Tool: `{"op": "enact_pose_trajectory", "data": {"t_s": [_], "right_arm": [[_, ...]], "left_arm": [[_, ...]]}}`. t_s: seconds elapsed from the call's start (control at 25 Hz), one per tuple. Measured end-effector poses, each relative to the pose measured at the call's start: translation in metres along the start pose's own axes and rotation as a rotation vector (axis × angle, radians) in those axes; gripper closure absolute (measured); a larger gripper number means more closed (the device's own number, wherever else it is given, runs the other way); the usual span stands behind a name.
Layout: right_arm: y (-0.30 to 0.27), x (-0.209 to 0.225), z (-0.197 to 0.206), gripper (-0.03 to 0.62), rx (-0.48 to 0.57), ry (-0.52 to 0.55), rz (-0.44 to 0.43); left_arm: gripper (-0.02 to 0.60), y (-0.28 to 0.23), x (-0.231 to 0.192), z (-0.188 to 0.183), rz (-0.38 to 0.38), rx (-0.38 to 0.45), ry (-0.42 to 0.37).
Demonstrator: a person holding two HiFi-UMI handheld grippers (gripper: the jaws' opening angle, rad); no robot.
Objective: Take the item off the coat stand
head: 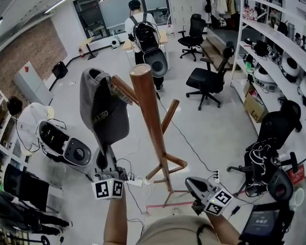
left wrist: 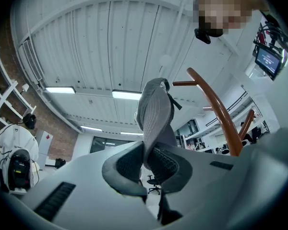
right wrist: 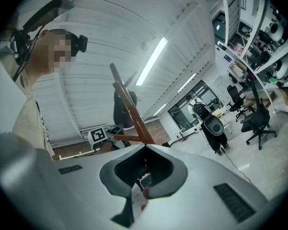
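A grey cap (head: 103, 108) hangs upright beside an upper peg (head: 123, 90) of the wooden coat stand (head: 152, 121); I cannot tell whether it still touches the peg. My left gripper (head: 106, 163) reaches up from below and is shut on the cap's lower edge. In the left gripper view the cap (left wrist: 156, 114) rises from between the pads of the left gripper (left wrist: 146, 150), with the stand's curved peg (left wrist: 216, 109) to the right. My right gripper (head: 196, 187) sits low at the right of the stand's base. In its own view the right gripper (right wrist: 144, 147) has its jaws together with nothing held, and the stand (right wrist: 132, 114) is ahead.
A person (head: 143, 29) with a backpack stands at the far side. Black office chairs (head: 206, 80) and long shelves (head: 275, 45) line the right. A white machine (head: 56, 142) lies on the floor at left. Cables and a power strip (head: 135, 181) run by the stand's feet (head: 173, 165).
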State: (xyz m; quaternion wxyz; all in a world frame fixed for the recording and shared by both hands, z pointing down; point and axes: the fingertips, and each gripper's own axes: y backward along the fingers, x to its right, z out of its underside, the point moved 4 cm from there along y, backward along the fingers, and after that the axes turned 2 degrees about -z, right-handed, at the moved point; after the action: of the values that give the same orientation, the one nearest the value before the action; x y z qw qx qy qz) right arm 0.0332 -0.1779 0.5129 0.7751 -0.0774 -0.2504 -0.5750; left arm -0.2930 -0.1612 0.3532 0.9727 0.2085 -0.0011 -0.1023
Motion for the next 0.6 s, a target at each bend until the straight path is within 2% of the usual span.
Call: {"op": "enact_pose_trajectory", "data": {"t_s": [0.6], "right_arm": [[-0.002,-0.001,-0.002,0.579,-0.008,0.004,-0.023]], "left_arm": [[0.549,0.027,-0.003,0.014,-0.013,-0.046,-0.011]]}}
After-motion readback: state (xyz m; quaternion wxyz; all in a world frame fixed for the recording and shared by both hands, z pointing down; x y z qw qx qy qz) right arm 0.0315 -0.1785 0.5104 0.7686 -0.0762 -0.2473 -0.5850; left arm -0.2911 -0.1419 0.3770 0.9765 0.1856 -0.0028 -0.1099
